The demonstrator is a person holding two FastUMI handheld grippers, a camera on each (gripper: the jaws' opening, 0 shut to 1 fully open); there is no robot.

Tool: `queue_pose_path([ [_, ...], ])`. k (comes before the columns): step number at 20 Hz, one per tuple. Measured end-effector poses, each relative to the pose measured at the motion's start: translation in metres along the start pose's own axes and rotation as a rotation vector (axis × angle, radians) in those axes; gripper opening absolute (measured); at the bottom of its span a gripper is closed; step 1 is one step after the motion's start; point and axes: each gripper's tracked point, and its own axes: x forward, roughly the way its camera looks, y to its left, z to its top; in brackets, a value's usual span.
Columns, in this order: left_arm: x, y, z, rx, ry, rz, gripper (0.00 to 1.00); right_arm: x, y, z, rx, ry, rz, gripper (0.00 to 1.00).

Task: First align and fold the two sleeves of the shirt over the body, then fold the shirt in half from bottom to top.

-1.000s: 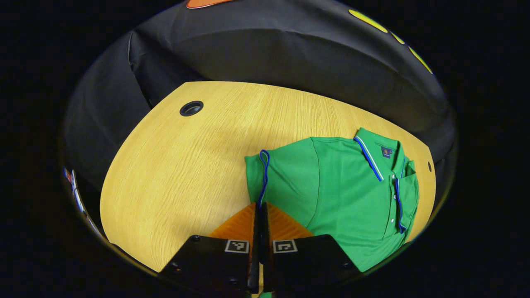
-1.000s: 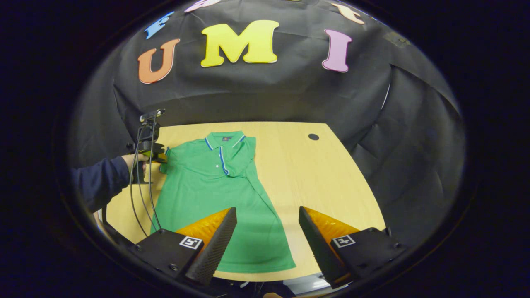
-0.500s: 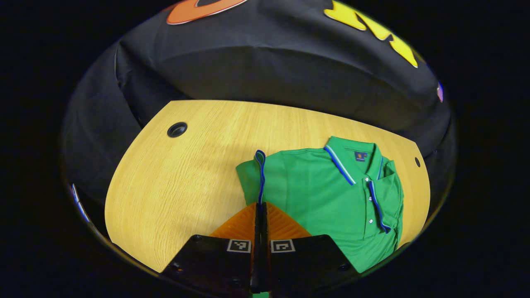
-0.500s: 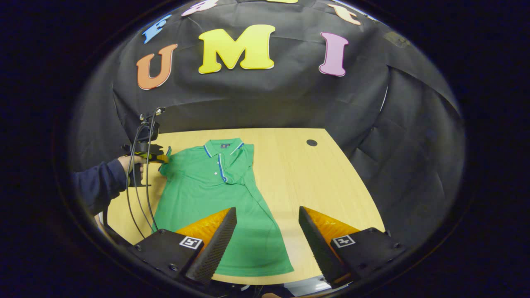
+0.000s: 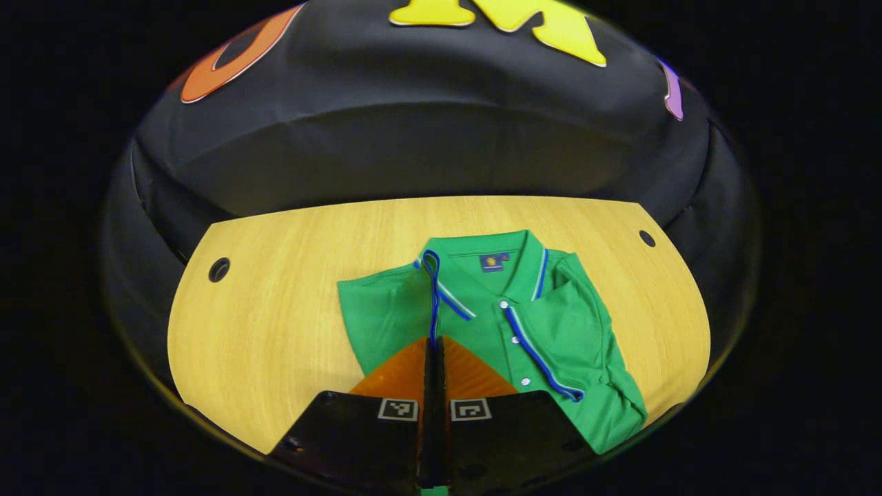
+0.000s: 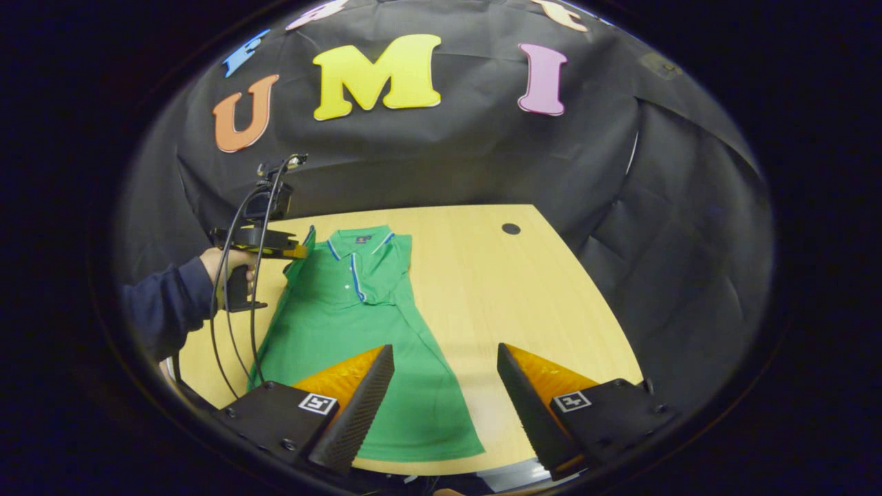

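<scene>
The wooden counter is carrying everything, and the green polo shirt is lying flat on it, collar toward the far edge, hem toward me. Its right sleeve is lying folded across the chest, just beside the button placket. My left claw is pressing its fingers together on the blue-trimmed cuff of the left sleeve, lifting it up off the shirt's body. In the right gripper view my hand is gripping that claw's handle beside the collar. My right claw is hanging spread wide above the shirt's hem, pinching nothing.
</scene>
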Motion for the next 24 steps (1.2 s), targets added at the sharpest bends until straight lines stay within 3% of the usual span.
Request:
queue_pose_path([
  [8, 0.019, -0.054, -0.013, 0.037, 0.043, -0.054, 0.04, 0.009, -0.018, -0.011, 0.024, 0.033, -0.03, 0.98],
  [11, 0.024, -0.064, -0.021, -0.002, 0.065, -0.082, 0.04, 0.01, -0.024, -0.011, 0.024, 0.033, -0.035, 0.98],
  [14, 0.021, -0.068, -0.024, -0.064, 0.066, -0.114, 0.14, 0.009, -0.032, -0.008, 0.026, 0.029, -0.037, 0.97],
  [15, 0.019, -0.066, -0.022, -0.072, 0.059, -0.105, 0.13, 0.011, -0.034, -0.009, 0.028, 0.028, -0.037, 0.97],
  [16, 0.015, -0.061, -0.02, -0.078, 0.053, -0.092, 0.53, 0.011, -0.036, -0.008, 0.029, 0.027, -0.035, 0.98],
  [17, 0.012, -0.059, -0.018, -0.087, 0.048, -0.088, 0.44, 0.011, -0.038, -0.008, 0.027, 0.025, -0.033, 0.98],
  [18, 0.005, -0.057, -0.015, -0.099, 0.037, -0.088, 0.55, 0.012, -0.04, -0.006, 0.023, 0.021, -0.029, 0.97],
  [19, 0.0, -0.054, -0.012, -0.108, 0.025, -0.084, 0.74, 0.013, -0.04, -0.006, 0.017, 0.019, -0.024, 0.97],
  [20, -0.007, -0.052, -0.01, -0.118, 0.012, -0.084, 0.79, 0.014, -0.041, -0.004, 0.009, 0.016, -0.02, 0.97],
  [21, -0.018, -0.046, -0.009, -0.122, -0.004, -0.074, 0.73, 0.013, -0.04, -0.003, 0.001, 0.014, -0.013, 0.97],
  [23, -0.036, -0.029, -0.009, -0.116, -0.03, -0.019, 0.99, 0.015, -0.038, 0.001, -0.019, 0.01, 0.001, 0.98],
  [24, -0.041, -0.025, -0.014, -0.114, -0.033, -0.008, 0.99, 0.017, -0.037, 0.001, -0.026, 0.011, 0.008, 0.98],
])
